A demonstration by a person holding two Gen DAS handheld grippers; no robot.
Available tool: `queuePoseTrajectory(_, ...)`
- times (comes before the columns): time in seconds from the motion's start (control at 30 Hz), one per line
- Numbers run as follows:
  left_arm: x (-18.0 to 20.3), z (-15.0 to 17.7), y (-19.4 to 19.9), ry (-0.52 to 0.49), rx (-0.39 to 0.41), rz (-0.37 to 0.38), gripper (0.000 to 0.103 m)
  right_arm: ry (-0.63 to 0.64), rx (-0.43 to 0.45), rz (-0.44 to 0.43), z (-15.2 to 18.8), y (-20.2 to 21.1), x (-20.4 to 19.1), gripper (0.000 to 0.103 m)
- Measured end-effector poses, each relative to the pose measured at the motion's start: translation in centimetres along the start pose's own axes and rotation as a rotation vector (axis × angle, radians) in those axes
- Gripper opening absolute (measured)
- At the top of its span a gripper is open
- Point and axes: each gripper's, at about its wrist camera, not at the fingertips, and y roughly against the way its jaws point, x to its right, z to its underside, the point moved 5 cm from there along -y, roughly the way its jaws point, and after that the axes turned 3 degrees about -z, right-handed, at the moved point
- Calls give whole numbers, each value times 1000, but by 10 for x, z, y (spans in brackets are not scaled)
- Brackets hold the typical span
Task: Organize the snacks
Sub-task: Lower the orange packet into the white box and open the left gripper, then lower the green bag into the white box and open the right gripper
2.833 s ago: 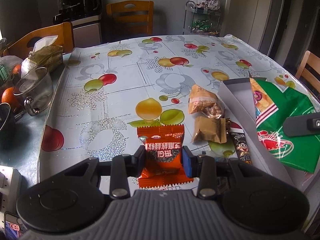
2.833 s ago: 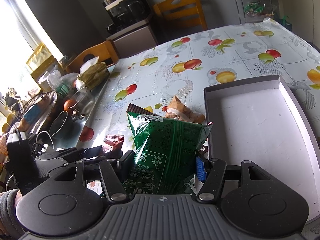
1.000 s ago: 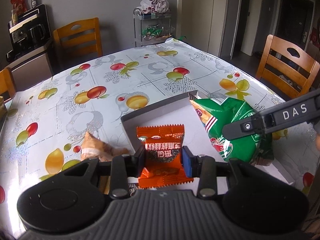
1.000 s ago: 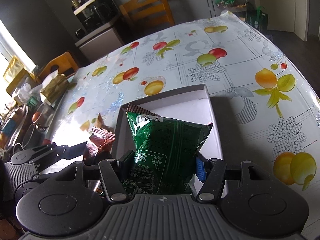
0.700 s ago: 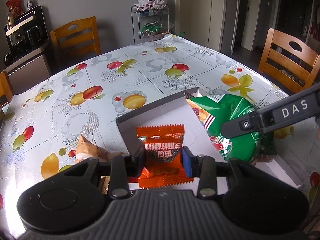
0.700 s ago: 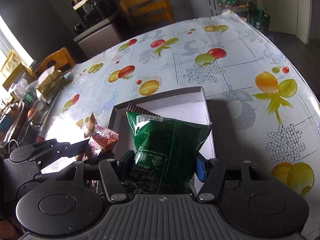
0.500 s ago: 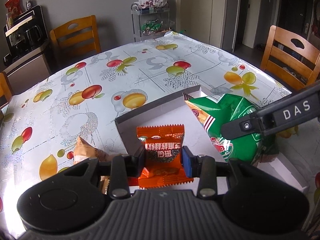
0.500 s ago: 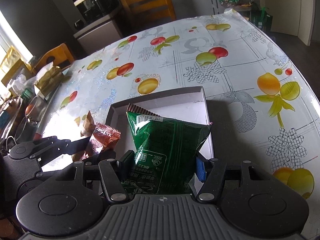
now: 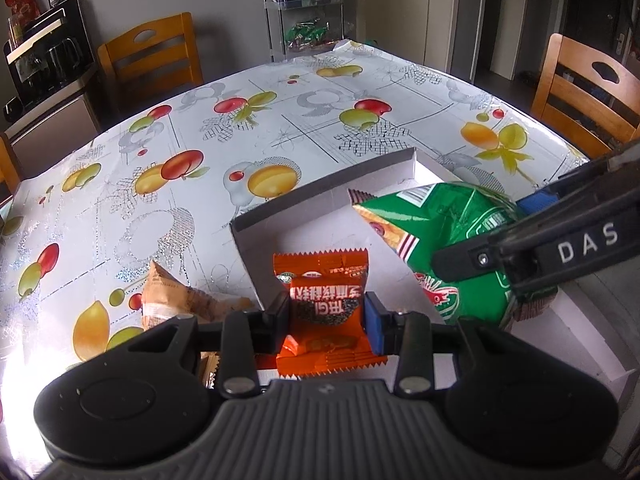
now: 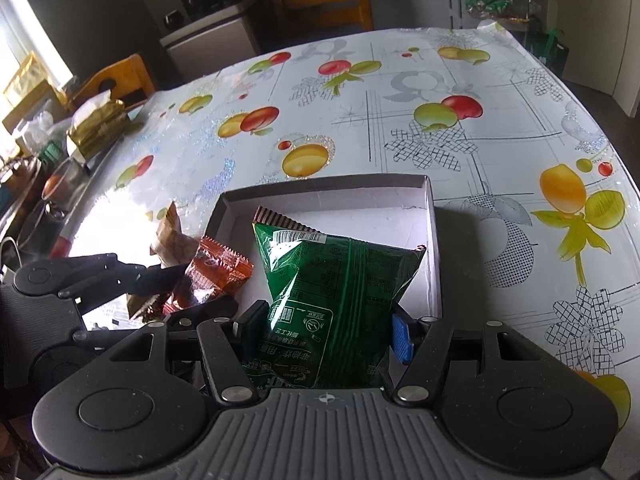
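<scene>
Left hand-held gripper (image 9: 326,316): I see its two fingers pinching the orange snack packet (image 9: 322,292) by the sides, packet upright between the pads.
Right hand-held gripper (image 10: 324,330): clamped on the green snack bag (image 10: 332,296), which stands tall between the fingers and bulges past them.
Orange snack packet: held over the near left corner of the white box (image 9: 320,196), just ahead of my left fingertips; I cannot tell whether its lower edge touches the box floor.
Green snack bag: in the left wrist view it hangs to the right of my left gripper, above the box interior, with the other tool's black finger across it (image 9: 448,236).
White box: shallow, open-topped, lying on the desk (image 10: 500,92) straight ahead of both grippers; its far wall sits beyond the green bag in the right wrist view (image 10: 320,188).
Tan snack pouch (image 9: 180,300): on the desk just left of the box wall and left of my left gripper, outside the box.
Left tool from the right camera: it comes in from the left (image 10: 188,284), with the orange packet (image 10: 218,270) at the box's left edge.
Desk cover: a glossy cloth printed with fruit.
Wooden chairs: one beyond the desk's far side (image 9: 152,60), another to the right (image 9: 588,92).
</scene>
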Motion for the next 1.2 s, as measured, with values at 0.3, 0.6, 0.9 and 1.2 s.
queuePoseTrajectory(0.3,0,2,-7,7,-7,4,37,43,-14,35,4,-7,-3,62)
queuePoseTrajectory(0.6,2,0,-3,5,29,2,70,40,-1,53,4,-2,-2,69)
queuePoseTrajectory(0.9,2,0,11,21,51,-3,79,16,19,57,4,9,-2,73)
queuePoseTrajectory(1.2,-4,4,29,50,66,4,80,5,55,56,5,23,-10,75)
